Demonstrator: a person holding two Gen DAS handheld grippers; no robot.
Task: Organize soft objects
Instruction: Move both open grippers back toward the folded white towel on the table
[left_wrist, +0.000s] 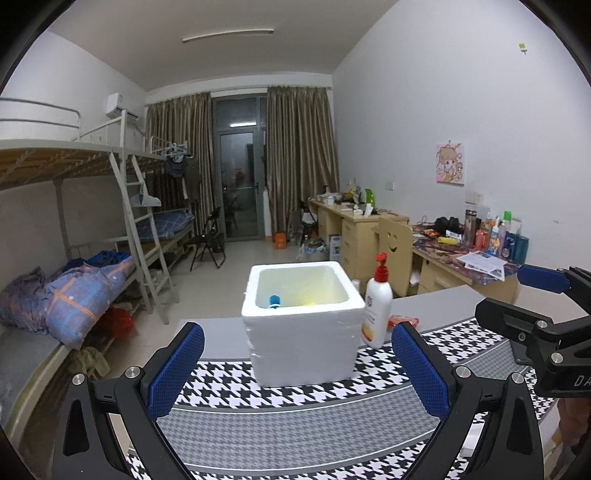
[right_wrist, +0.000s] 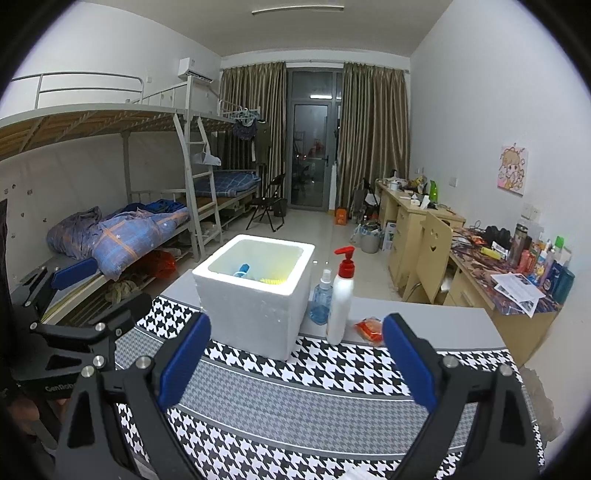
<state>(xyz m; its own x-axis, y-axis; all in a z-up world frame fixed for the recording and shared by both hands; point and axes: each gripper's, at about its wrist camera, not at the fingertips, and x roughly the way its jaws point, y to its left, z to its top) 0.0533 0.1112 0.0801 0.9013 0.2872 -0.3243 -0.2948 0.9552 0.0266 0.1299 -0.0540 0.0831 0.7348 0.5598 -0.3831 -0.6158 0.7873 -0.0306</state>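
A white foam box stands on the houndstooth cloth. Inside it lie a blue item and a yellow item, both partly hidden by the walls. An orange-red soft packet lies on the grey table right of the box. My left gripper is open and holds nothing, just short of the box. My right gripper is open too, with nothing in it, near the box's front right corner.
A white pump bottle with a red top stands right of the box, a blue spray bottle behind it. The table's far edge drops to the floor. Bunk beds left, cluttered desks right.
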